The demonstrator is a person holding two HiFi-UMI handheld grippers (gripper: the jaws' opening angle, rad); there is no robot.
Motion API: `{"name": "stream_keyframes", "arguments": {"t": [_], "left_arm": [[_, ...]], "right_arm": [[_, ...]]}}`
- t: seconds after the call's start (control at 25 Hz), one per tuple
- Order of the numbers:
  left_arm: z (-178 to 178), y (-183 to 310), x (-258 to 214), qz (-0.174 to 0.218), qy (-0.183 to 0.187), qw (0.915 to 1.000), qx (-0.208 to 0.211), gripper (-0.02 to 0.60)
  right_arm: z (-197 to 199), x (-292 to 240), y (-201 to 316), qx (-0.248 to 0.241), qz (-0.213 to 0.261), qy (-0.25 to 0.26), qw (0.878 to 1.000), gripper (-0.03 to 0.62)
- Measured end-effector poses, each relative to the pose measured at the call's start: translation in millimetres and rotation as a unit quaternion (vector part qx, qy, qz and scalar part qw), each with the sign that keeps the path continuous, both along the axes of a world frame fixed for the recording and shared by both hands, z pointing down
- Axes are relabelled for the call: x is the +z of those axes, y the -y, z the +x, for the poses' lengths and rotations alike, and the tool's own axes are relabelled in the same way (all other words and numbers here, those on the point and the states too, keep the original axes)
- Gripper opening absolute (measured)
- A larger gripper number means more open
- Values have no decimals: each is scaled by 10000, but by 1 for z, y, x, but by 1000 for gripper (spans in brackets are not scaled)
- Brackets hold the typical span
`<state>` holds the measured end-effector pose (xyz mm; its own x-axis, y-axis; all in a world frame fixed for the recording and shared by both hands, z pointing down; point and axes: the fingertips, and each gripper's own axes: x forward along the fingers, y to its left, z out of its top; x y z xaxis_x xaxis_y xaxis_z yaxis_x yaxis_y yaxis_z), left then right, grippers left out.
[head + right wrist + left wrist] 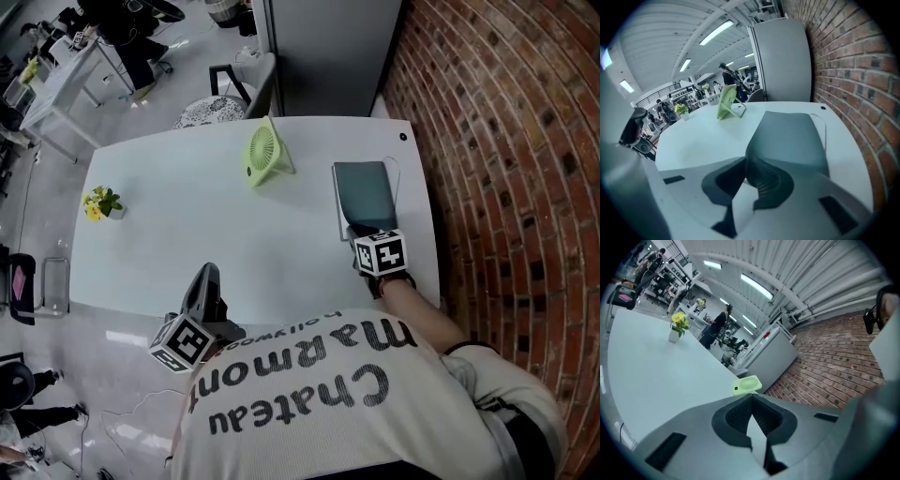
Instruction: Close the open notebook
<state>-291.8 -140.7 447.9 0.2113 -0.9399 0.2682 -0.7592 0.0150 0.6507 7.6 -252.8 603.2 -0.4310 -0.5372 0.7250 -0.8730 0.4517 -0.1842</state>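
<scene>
The notebook (367,192) lies closed and flat on the white table (206,234) near its right edge, dark teal cover up, with a thin elastic loop at its right side. My right gripper (359,232) points down at the notebook's near left corner. In the right gripper view the notebook (790,136) fills the middle, and my right gripper (746,161) stands with its jaws a narrow gap apart, the cover's corner right at their tips. My left gripper (208,272) hangs at the table's near edge, far from the notebook. Seen along its own jaws, the left gripper (752,397) is shut and empty.
A light green desk fan (264,152) stands at the back middle of the table. A small pot of yellow flowers (101,202) sits at the far left. A brick wall (506,141) runs close along the table's right side. A grey cabinet (328,56) and a chair (234,94) stand behind.
</scene>
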Motion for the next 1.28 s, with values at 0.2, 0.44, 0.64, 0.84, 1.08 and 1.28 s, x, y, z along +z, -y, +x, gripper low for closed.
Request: {"name": "stream_keyframes", "arguments": {"t": [0.2,0.44,0.64,0.84,1.08,1.28], "left_arm": [[-3,-5,1,-17,-13,10000,-65,2],[-1,-3,-1,-17,-17,10000,-55,2],[-2,1,-1,1,-27,10000,-36,2],[-9,9,-1,13,-20,10000,21,2],[-15,23,-1,56,2,9998,210,2],[-24,33,1,36,5,9991,427,2]], "right_arm": [[-2,2,0,-6,-75,-30,10000,60],[-3,3,-1,-40,-142,-24,9999,69],[-6,5,0,-120,-284,-15,9995,71],[-9,7,-2,-320,-310,-444,9980,74],[-12,7,-3,-462,-225,-843,9951,80],[-13,7,-1,-549,-279,-1194,9909,81]]}}
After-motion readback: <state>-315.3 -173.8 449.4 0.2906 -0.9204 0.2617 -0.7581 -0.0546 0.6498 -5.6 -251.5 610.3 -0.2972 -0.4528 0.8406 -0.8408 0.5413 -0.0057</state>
